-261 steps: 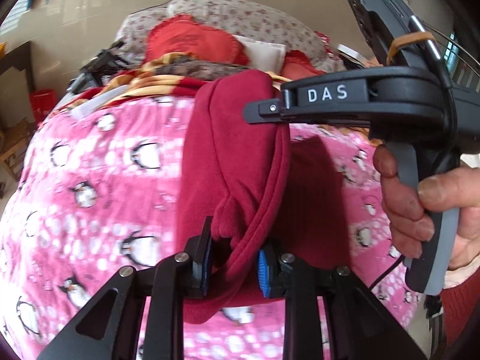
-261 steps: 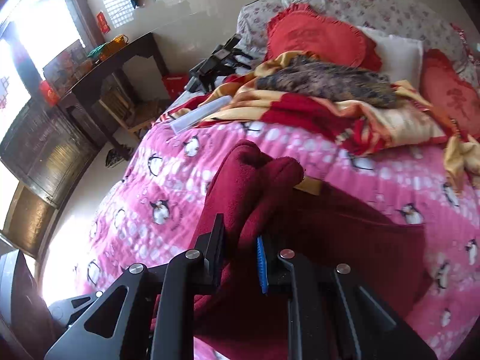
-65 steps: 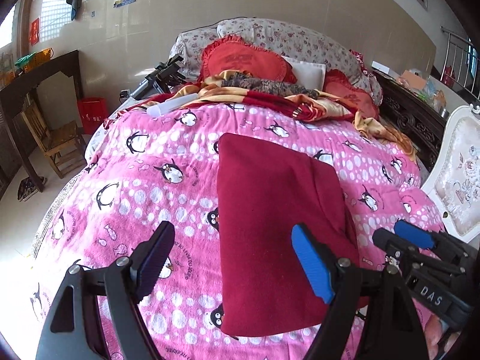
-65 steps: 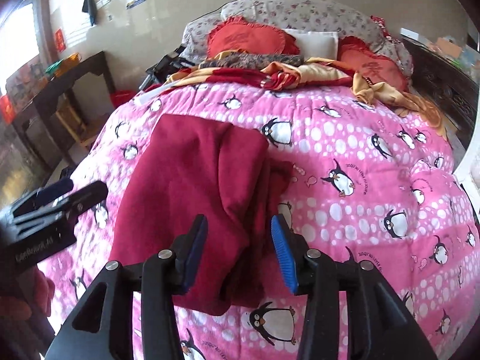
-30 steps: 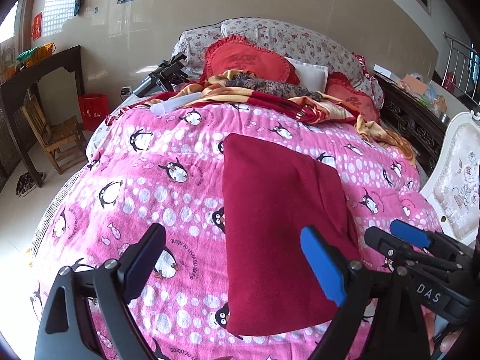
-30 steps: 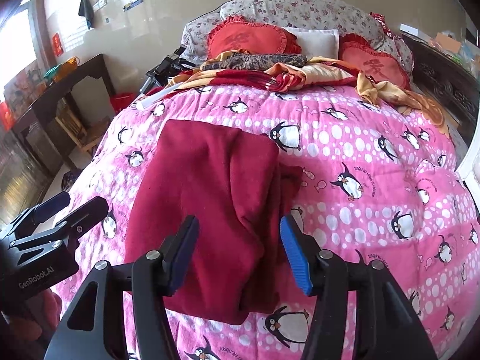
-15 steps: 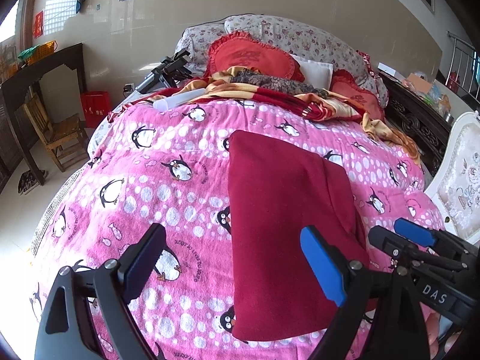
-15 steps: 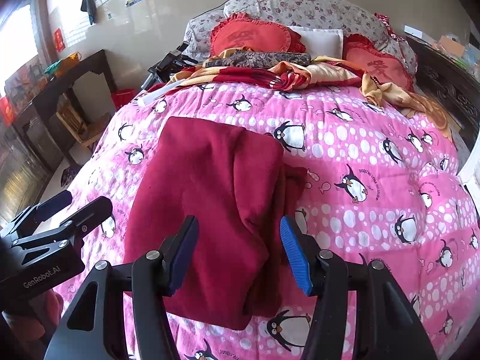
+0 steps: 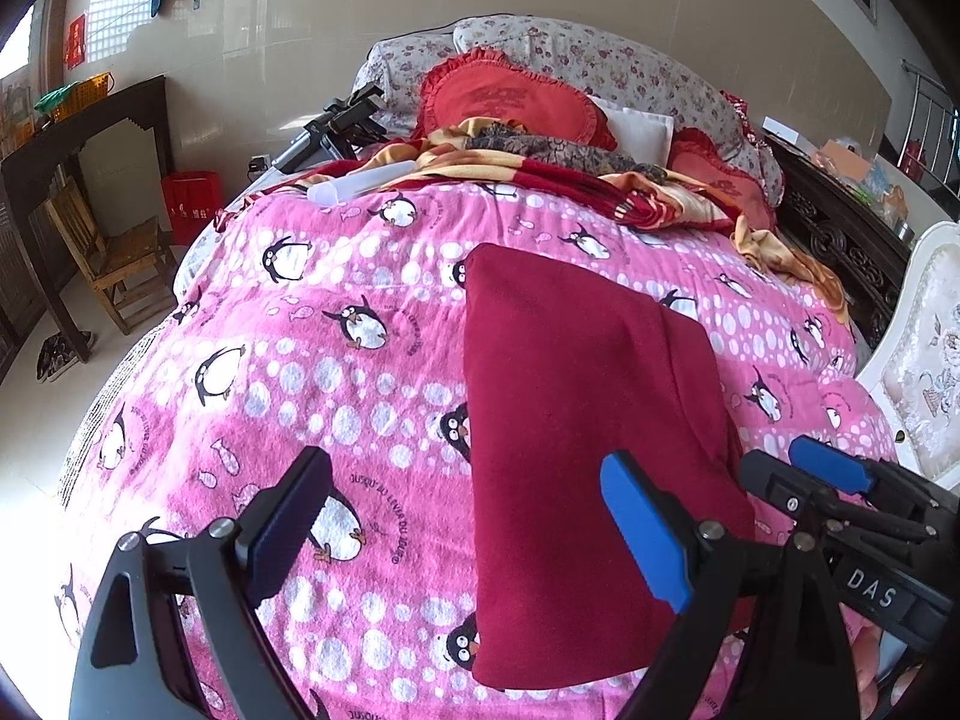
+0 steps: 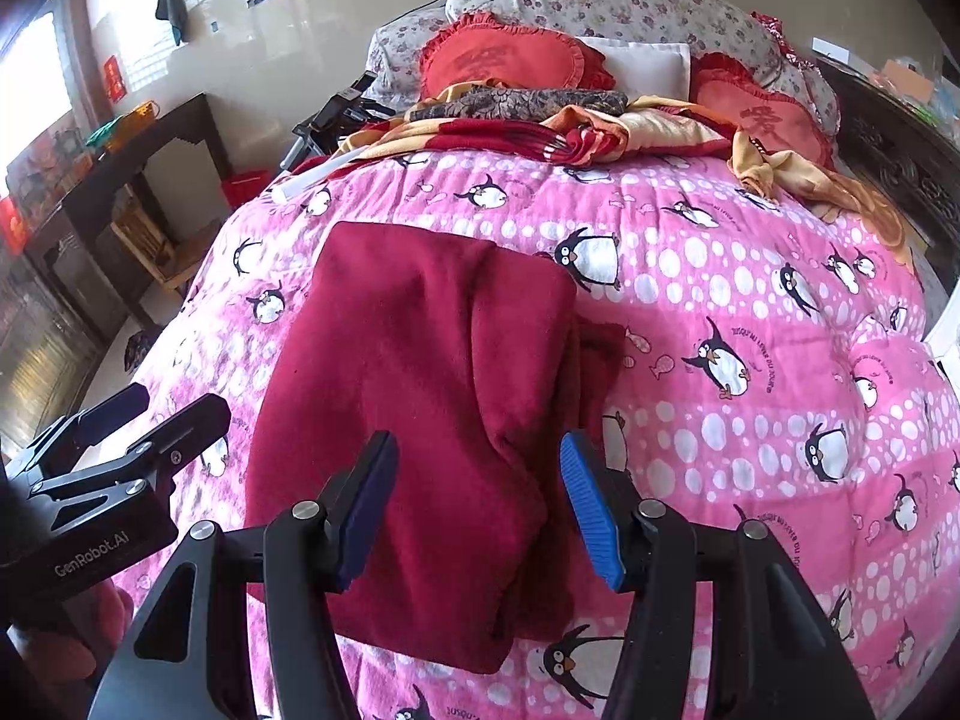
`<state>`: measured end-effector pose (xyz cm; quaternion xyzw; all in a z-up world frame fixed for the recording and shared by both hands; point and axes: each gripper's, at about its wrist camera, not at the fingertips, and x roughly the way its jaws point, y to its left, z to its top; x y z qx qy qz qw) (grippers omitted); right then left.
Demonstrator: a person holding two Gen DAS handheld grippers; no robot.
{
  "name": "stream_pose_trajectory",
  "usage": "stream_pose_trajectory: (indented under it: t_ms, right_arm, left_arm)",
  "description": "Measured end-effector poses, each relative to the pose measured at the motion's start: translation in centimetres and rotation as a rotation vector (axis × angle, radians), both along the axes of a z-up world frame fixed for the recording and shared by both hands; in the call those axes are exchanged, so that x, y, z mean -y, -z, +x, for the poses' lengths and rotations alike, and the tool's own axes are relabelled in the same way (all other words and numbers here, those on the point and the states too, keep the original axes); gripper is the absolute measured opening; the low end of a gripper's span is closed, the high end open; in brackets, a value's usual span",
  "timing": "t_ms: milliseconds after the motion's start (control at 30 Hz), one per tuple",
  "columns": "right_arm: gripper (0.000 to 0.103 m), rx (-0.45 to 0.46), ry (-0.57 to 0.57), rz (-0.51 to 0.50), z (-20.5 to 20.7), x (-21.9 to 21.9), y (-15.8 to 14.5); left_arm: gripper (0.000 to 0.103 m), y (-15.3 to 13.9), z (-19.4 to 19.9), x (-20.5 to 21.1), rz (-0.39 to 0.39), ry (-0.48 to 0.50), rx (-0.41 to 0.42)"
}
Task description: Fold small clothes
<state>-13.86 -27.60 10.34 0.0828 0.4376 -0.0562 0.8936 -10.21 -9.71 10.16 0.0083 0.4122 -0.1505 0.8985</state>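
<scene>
A dark red garment (image 9: 576, 420) lies folded flat in a long rectangle on the pink penguin blanket (image 9: 300, 372). It also shows in the right wrist view (image 10: 432, 396), with a lower layer sticking out along its right side. My left gripper (image 9: 474, 528) is open and empty, held above the garment's near left edge. My right gripper (image 10: 480, 498) is open and empty above the garment's near end. The right gripper also shows in the left wrist view (image 9: 810, 480), and the left gripper shows in the right wrist view (image 10: 144, 414).
Red heart cushions (image 9: 510, 96), a floral pillow (image 10: 600, 6) and a crumpled striped blanket (image 10: 540, 132) lie at the head of the bed. A white tube (image 9: 360, 186) and a black tripod (image 9: 330, 126) lie at the far left. A wooden chair (image 9: 114, 252) stands on the left. A white chair (image 9: 924, 348) stands on the right.
Both grippers let go of the garment, which was lifted and bunched before and now lies flat. In the last second both grippers drew back slightly and stayed open.
</scene>
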Motion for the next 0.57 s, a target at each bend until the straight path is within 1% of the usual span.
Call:
stream_pose_trajectory:
  t_ms: [200, 433, 567]
  right_arm:
    - [0.043, -0.010, -0.005, -0.003, 0.3, -0.2, 0.3]
    - [0.043, -0.026, -0.004, 0.005, 0.6, -0.1, 0.9]
    - [0.043, -0.032, -0.007, 0.011, 0.7, 0.0, 1.3]
  left_arm:
    - [0.094, 0.3, 0.3, 0.1, 0.003, 0.004, -0.007]
    - [0.094, 0.4, 0.3, 0.2, 0.002, 0.018, 0.005]
    - [0.094, 0.7, 0.9, -0.1, -0.009, 0.020, -0.017]
